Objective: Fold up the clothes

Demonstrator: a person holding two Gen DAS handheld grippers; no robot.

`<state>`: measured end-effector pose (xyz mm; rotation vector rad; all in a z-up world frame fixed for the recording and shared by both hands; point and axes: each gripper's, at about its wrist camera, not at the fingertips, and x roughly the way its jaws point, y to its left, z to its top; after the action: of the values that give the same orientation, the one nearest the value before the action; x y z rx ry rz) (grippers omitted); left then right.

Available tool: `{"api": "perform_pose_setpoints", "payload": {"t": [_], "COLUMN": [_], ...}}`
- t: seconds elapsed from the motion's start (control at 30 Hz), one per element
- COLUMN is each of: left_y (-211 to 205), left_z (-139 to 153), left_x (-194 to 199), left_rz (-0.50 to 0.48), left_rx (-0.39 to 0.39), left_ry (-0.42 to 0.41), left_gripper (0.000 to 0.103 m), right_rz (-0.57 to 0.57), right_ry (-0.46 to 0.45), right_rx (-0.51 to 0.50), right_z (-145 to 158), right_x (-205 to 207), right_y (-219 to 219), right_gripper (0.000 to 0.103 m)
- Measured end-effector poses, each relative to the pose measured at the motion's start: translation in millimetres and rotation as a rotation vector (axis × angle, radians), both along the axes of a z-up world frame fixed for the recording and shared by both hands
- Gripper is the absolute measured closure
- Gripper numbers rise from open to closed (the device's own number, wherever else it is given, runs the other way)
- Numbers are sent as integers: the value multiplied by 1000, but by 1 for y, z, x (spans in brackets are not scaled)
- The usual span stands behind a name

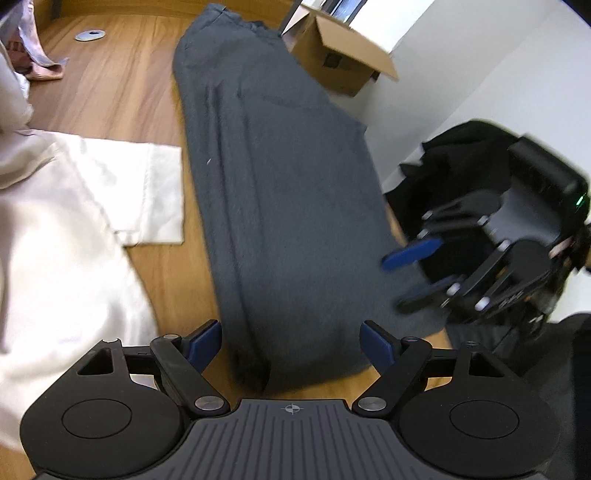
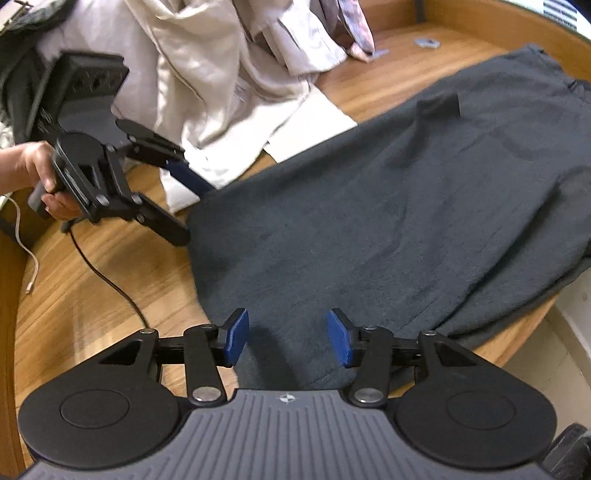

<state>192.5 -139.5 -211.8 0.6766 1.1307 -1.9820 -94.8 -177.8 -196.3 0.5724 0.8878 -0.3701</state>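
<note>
Currently, in the left wrist view, the left gripper hovers with its jaws spread wide and nothing between them, directly above the near end of the dark grey garment. That garment lies flat and lengthwise on the wooden counter, running away from the gripper toward a cardboard box that sits beyond its far end. Left of the grey garment lies a cream garment, its folded edge close beside the grey cloth but apart from it. A pink cloth sits farther off on the same side, near a round metal disc. To the right of the grey garment, the right gripper appears blurred, fingers apart, over the cloth's right edge.

From the right wrist view, the right gripper is likewise parted and empty, poised over the near edge of the dark grey garment, which spreads across the counter. Left of the garment, the left gripper has separated fingers reaching its corner; whether they touch cannot be told. A hand holds it. Behind, the cream garment is heaped, and a black cable crosses the wood.
</note>
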Motion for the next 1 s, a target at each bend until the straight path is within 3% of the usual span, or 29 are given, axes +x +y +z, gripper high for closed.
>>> {"api": "perform_pose_setpoints", "payload": {"t": [0.17,0.33,0.5,0.7,0.8,1.0], "left_y": [-5,-2,-3,-17,-19,-10], "left_z": [2,-12,-22,-30,-29,-17], "left_x": [-1,-9,3,-1,-5,-14], "left_rz": [-5,-30,36,23,-43,-255], "left_rx": [-10,6,43,86,110,178], "left_ry": [139,56,140,240,225,104], "left_gripper": [20,20,21,19,19,21], "right_rz": [7,14,33,49,48,46], "right_ry": [39,55,63,60,58,49], "right_rx": [-9,-22,-42,-45,-41,-34], "right_z": [-5,-10,-11,-12,-12,-11], "right_x": [4,7,9,11,10,6], "right_y": [-2,4,12,13,13,12], "right_gripper": [47,42,37,33,33,33]}}
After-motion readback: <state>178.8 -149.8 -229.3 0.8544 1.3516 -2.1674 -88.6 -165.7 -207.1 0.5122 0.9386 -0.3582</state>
